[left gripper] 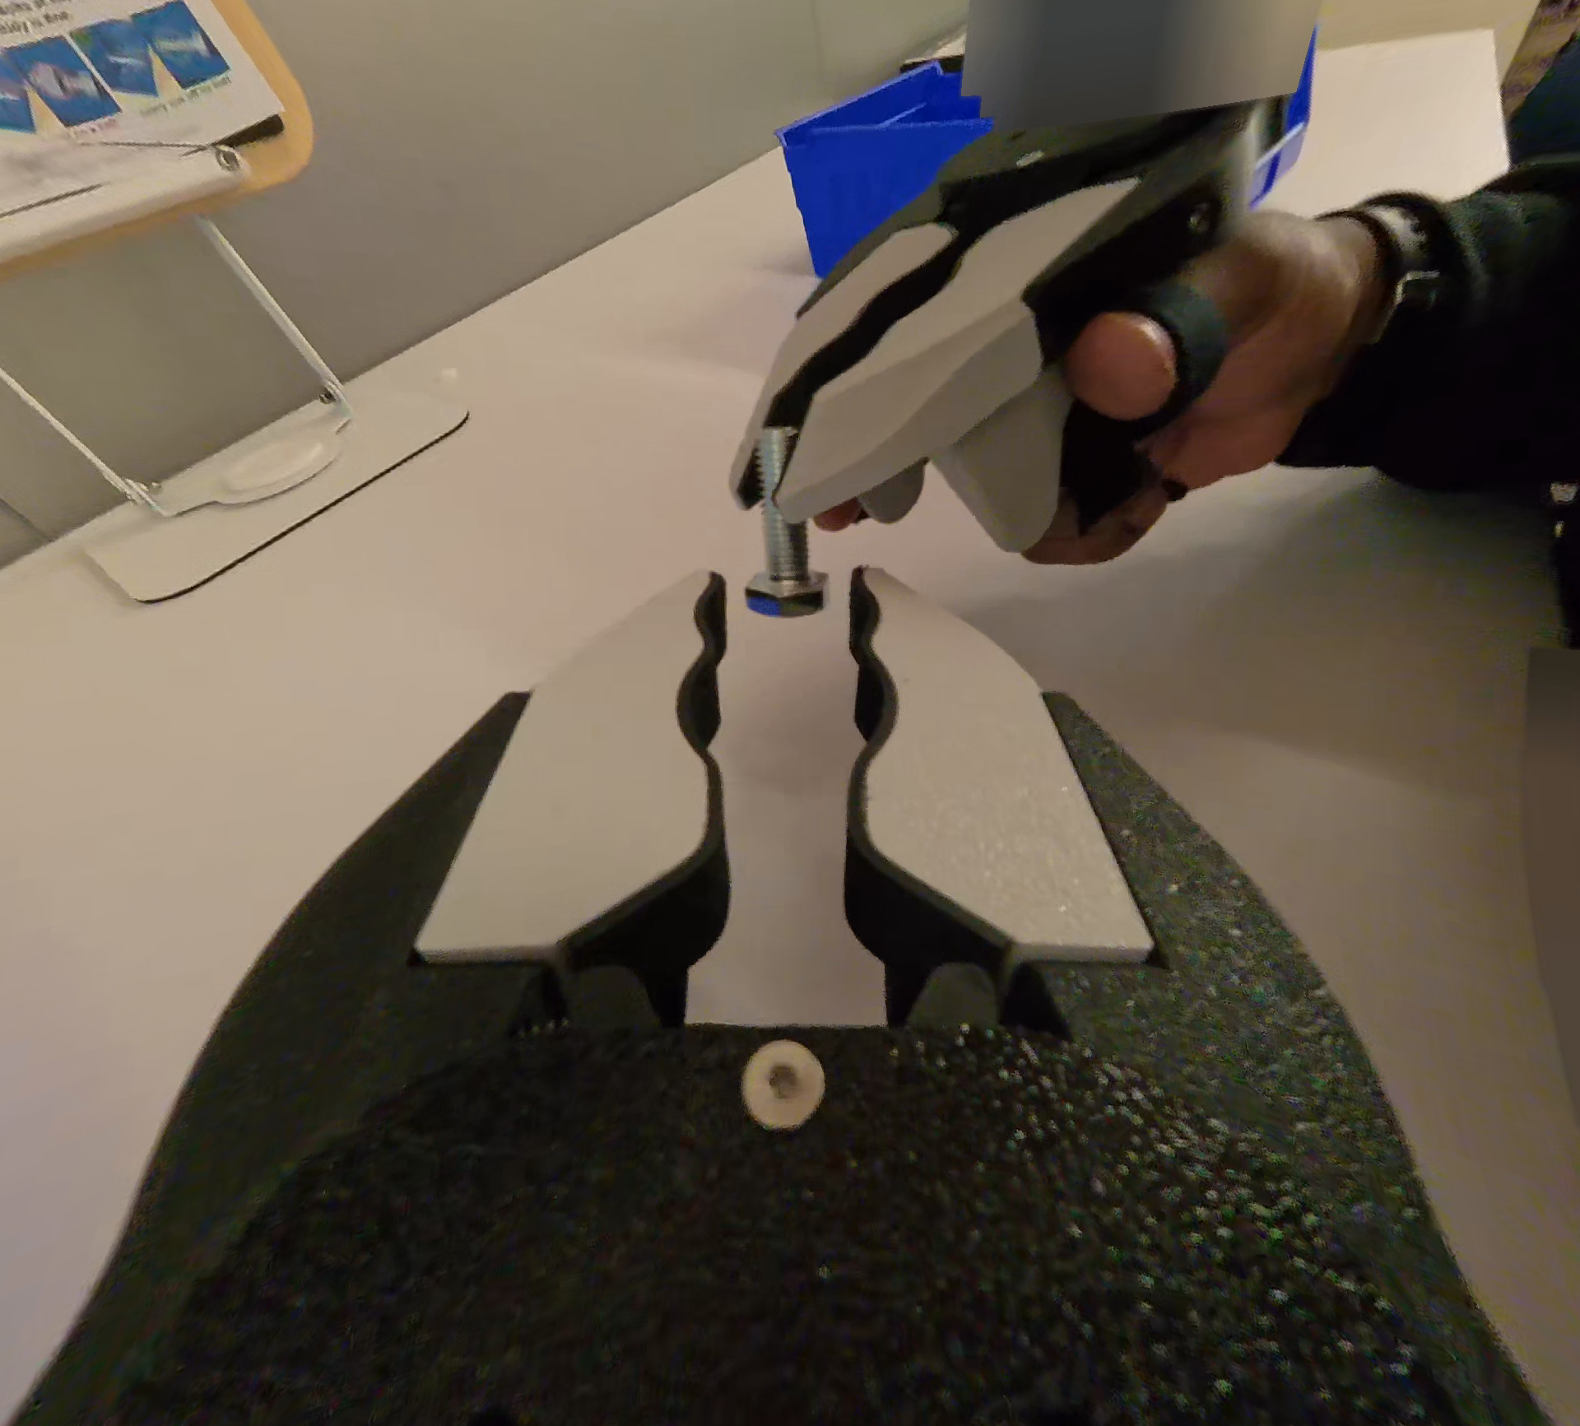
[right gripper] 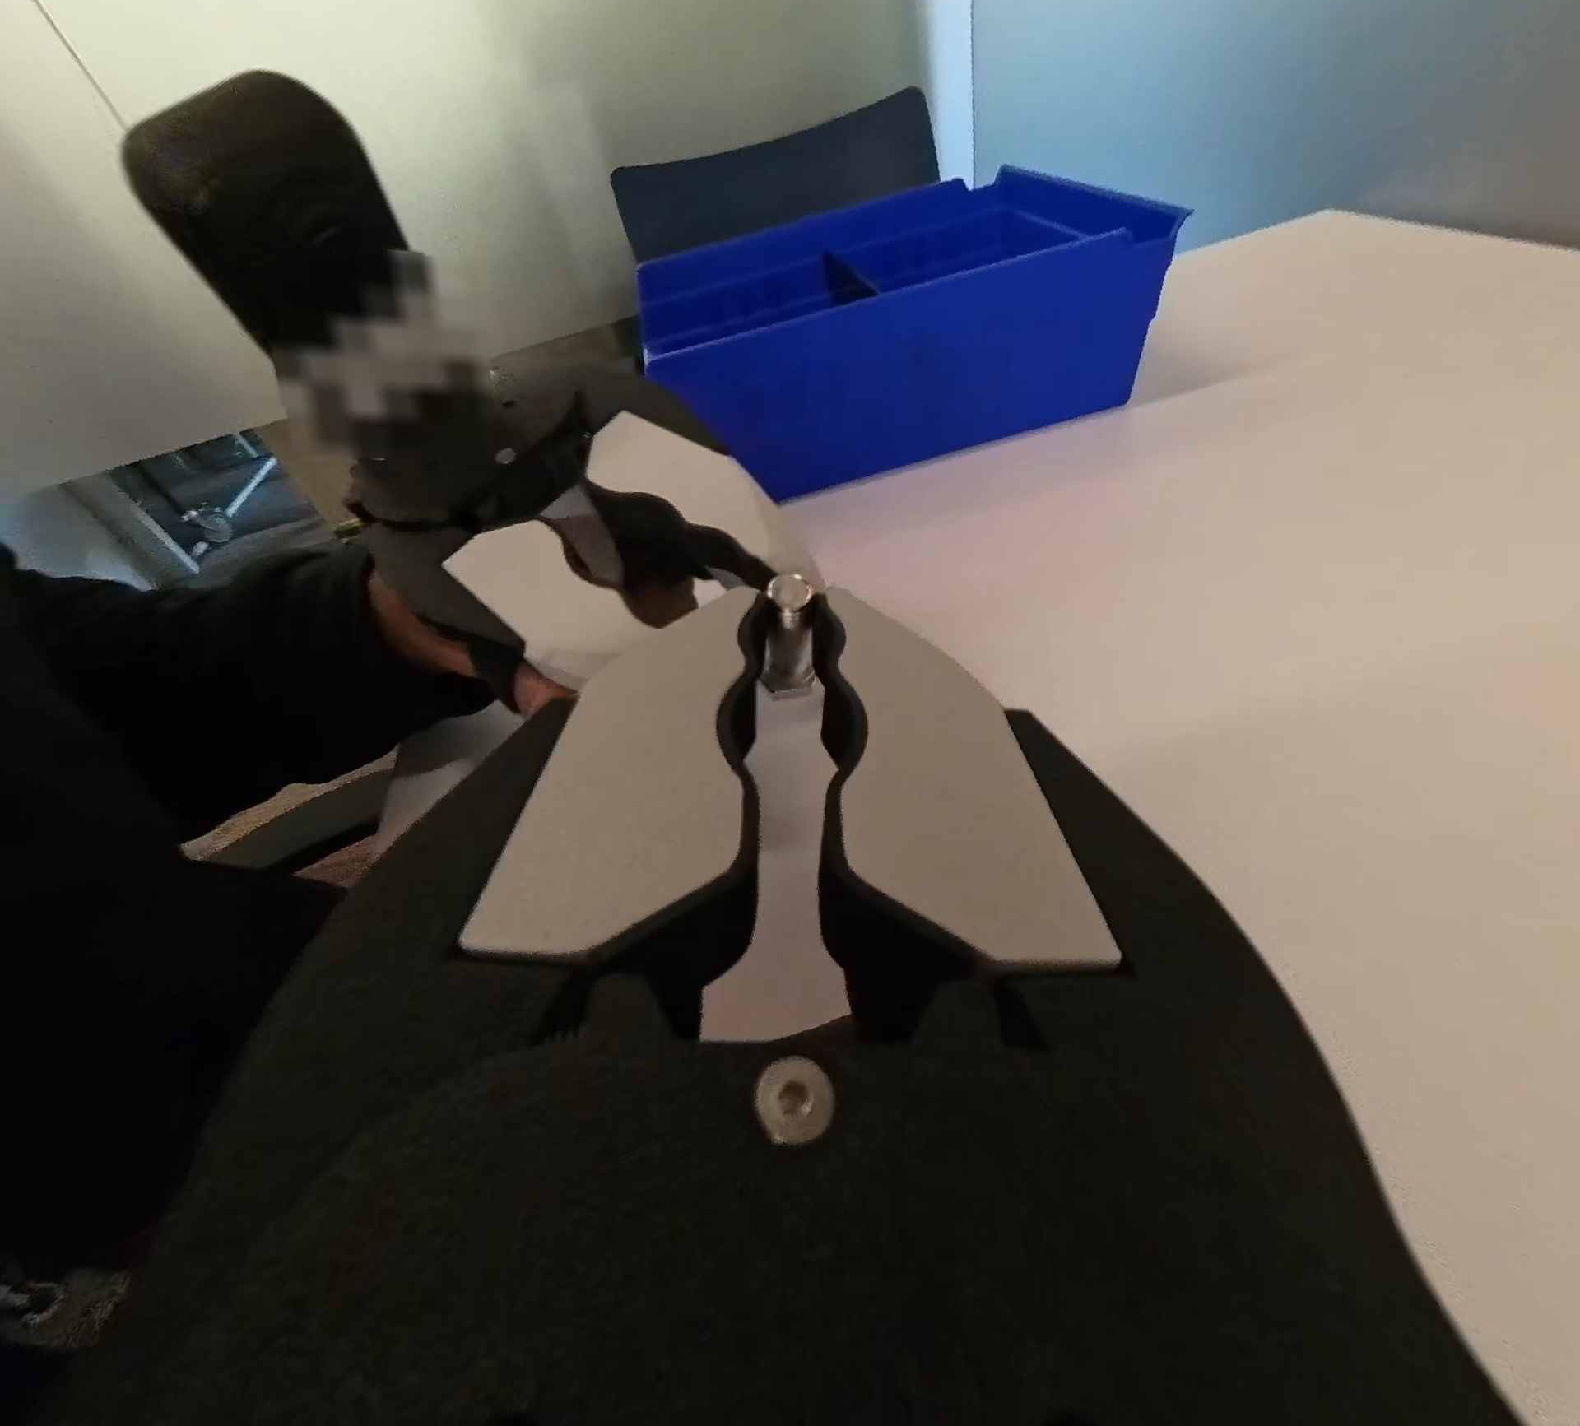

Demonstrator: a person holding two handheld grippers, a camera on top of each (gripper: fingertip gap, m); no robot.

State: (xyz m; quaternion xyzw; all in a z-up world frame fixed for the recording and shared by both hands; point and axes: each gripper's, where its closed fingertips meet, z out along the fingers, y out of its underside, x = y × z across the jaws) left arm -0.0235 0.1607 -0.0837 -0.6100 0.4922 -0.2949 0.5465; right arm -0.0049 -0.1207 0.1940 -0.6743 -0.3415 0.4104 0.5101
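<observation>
A silver hex bolt (left gripper: pixel 785 530) stands upright with its head down, close over the white table (left gripper: pixel 427 701). My right gripper (right gripper: pixel 791 615) is shut on the bolt's threaded shank (right gripper: pixel 788 641). In the left wrist view the right gripper (left gripper: pixel 765 479) comes in from the upper right, held by a hand. My left gripper (left gripper: pixel 785 581) is open, its fingertips (left gripper: pixel 710 590) on either side of the bolt's head with a gap on each side. The left gripper also shows in the right wrist view (right gripper: pixel 684 530), just behind the bolt.
A blue divided bin (right gripper: pixel 898 376) stands on the table beyond the grippers and also shows in the left wrist view (left gripper: pixel 872 179). A document stand with a printed sheet (left gripper: pixel 128 60) is at the far left. A dark chair (right gripper: pixel 769 188) stands behind the bin. About 40 cm separates my left fingertips from my right.
</observation>
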